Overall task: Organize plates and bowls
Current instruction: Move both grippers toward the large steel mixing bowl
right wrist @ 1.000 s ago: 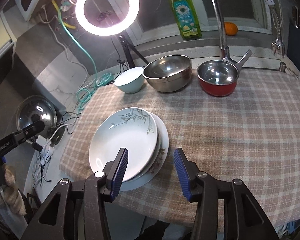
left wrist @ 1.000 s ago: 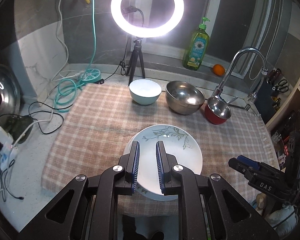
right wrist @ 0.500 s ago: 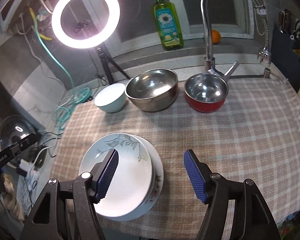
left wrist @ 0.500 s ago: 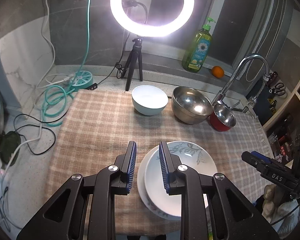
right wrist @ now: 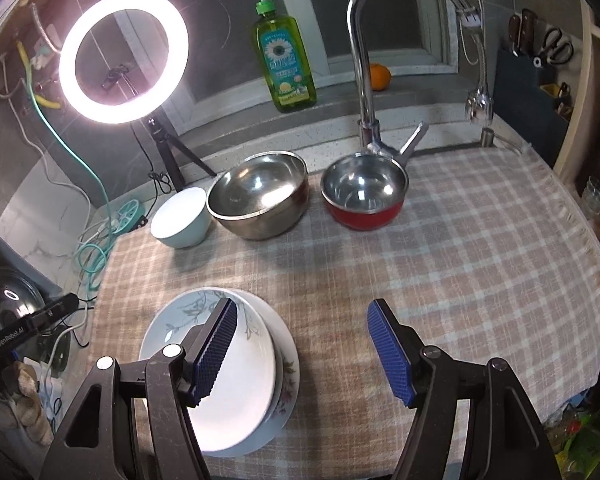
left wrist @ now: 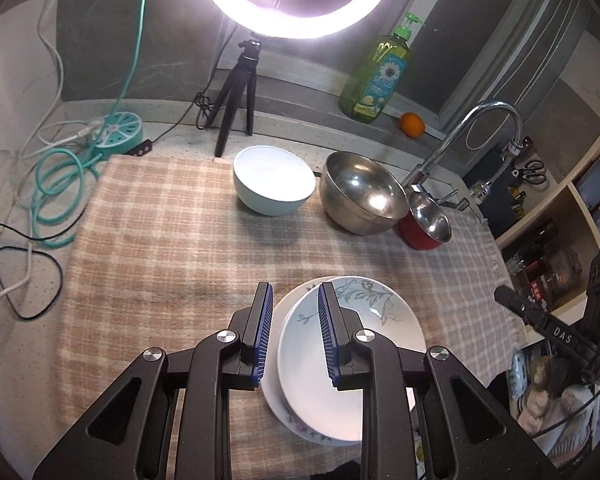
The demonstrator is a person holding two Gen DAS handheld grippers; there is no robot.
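Two plates are stacked near the front of the checked cloth (left wrist: pixel 160 248): a white plate with a grey leaf pattern (left wrist: pixel 352 356) (right wrist: pixel 244 380) lies on a floral-rimmed plate (left wrist: pixel 300 428) (right wrist: pixel 288 376). At the back stand a pale blue bowl (left wrist: pixel 274 186) (right wrist: pixel 180 216), a steel bowl (left wrist: pixel 360 196) (right wrist: pixel 260 196) and a red bowl with a steel inside (left wrist: pixel 424 224) (right wrist: pixel 364 196). My left gripper (left wrist: pixel 294 336) hovers over the stack's left rim, jaws slightly apart and gripping nothing. My right gripper (right wrist: pixel 304 348) is wide open above the cloth just right of the stack, holding nothing.
A lit ring light on a tripod (left wrist: pixel 240 92), a green soap bottle (left wrist: pixel 376 76), an orange (left wrist: pixel 412 125) and a tap (right wrist: pixel 364 80) line the back. Cables and a teal power hub (left wrist: pixel 120 132) lie left. Shelves (left wrist: pixel 560 216) and a knife block (right wrist: pixel 532 92) stand right.
The left gripper shifted from over the plates' middle to their left rim and its jaws parted a little. The right gripper's jaws spread much wider and it drew back from the stack.
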